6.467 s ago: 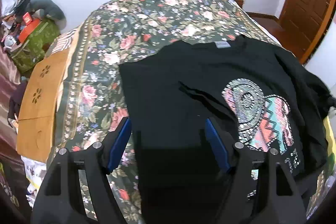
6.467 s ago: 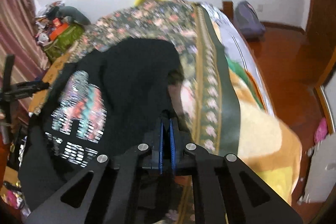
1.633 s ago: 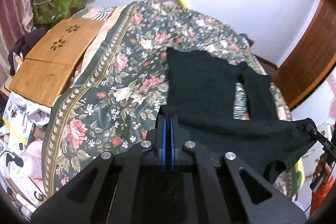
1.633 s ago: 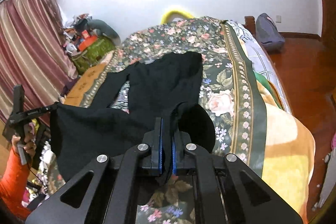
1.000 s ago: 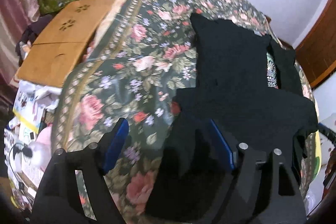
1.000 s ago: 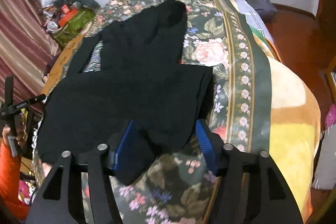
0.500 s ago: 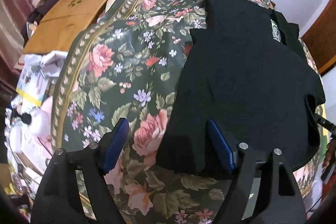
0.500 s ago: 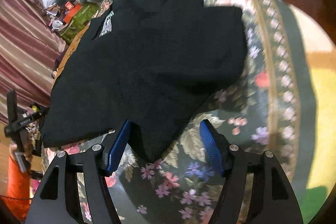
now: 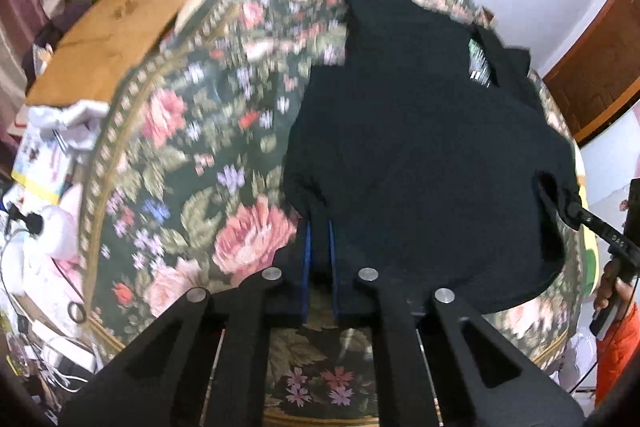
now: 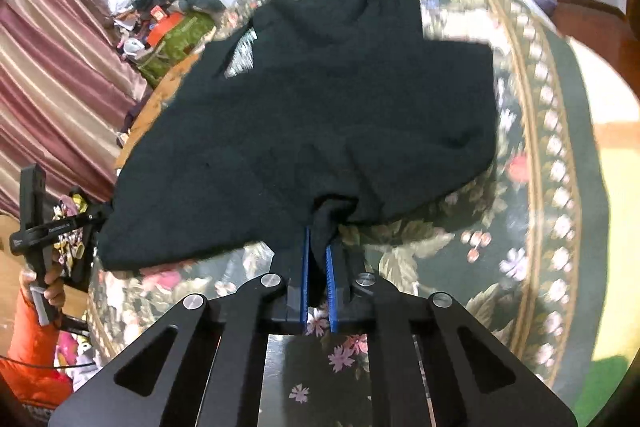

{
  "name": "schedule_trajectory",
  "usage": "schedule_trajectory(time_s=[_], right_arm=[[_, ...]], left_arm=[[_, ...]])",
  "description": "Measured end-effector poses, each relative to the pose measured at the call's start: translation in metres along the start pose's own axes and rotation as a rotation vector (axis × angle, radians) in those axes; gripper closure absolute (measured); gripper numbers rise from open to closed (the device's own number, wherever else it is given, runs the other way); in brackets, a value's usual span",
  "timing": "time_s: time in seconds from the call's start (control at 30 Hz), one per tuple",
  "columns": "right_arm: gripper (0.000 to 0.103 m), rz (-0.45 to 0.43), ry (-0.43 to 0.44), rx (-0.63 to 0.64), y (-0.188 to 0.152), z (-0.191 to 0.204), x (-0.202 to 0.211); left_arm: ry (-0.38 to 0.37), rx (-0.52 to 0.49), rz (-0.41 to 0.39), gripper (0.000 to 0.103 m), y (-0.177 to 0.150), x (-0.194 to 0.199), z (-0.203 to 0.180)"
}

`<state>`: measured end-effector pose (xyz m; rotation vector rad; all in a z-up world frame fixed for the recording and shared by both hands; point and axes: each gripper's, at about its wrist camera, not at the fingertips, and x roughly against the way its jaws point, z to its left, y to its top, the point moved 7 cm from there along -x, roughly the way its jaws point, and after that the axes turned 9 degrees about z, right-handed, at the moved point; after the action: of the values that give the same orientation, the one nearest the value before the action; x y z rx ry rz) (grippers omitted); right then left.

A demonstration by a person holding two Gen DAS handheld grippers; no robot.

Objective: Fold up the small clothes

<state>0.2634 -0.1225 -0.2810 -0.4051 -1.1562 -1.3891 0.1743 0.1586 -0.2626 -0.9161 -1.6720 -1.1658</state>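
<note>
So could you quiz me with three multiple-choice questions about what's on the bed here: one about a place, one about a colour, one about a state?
1. Where does the black shirt lie?
A. on the floral bedspread
B. on the wooden board
C. on the floor

2. What colour are the gripper pads?
A. red
B. blue
C. yellow

3. What is the right gripper doing?
A. standing wide open above the bed
B. pinching the shirt's near edge
C. holding a hanger

Answers:
1 A: flowered fabric shows around the shirt on the near and side edges.
2 B: blue strips line both fingers.
3 B: black cloth is bunched between its nearly closed pads, as with the left gripper.
</note>
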Motion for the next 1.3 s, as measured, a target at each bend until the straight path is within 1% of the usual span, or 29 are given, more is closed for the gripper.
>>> schedule_trajectory(time_s=[0.1,0.2,0.33,0.47,0.6,0.73,0.9,1.2,1.3], right_arm=[[0.097,-0.055,0.002,0.038,0.016,0.007,0.029],[0.097,-0.124,-0.022,0.089,0.035,0.014,0.064],[0.097,-0.226,-0.06,0.123,0.061,0.022,0.104],[0.097,-0.306,-0.096,0.129,0.086,0.026,0.129],[0.097,-0.359,-0.122,0.122,0.113,0.021,0.141],[0.097,-0.38,-0.143,0.11,0.141,0.013,0.137],[0.097,-0.372,-0.174,0.089,0.168,0.0,0.121],[0.098,-0.339,-0.233,0.017,0.218,-0.042,0.076],[0.098,-0.304,-0.242,-0.007,0.231,-0.055,0.054]], left_arm=[[-0.019,0.001,-0.07,0.096,0.015,0.027,-0.004],[-0.034,-0.012,-0.148,0.096,0.036,0.059,-0.014],[-0.036,-0.041,-0.241,0.096,0.066,0.092,-0.031],[-0.027,-0.045,-0.312,0.096,0.101,0.116,-0.044],[-0.01,-0.018,-0.35,0.096,0.13,0.124,-0.046],[0.019,0.014,-0.352,0.096,0.161,0.115,-0.042],[0.058,0.046,-0.32,0.096,0.194,0.084,-0.032],[0.044,0.138,-0.222,0.096,0.255,0.008,-0.002],[0.05,0.14,-0.181,0.096,0.272,-0.024,0.003]])
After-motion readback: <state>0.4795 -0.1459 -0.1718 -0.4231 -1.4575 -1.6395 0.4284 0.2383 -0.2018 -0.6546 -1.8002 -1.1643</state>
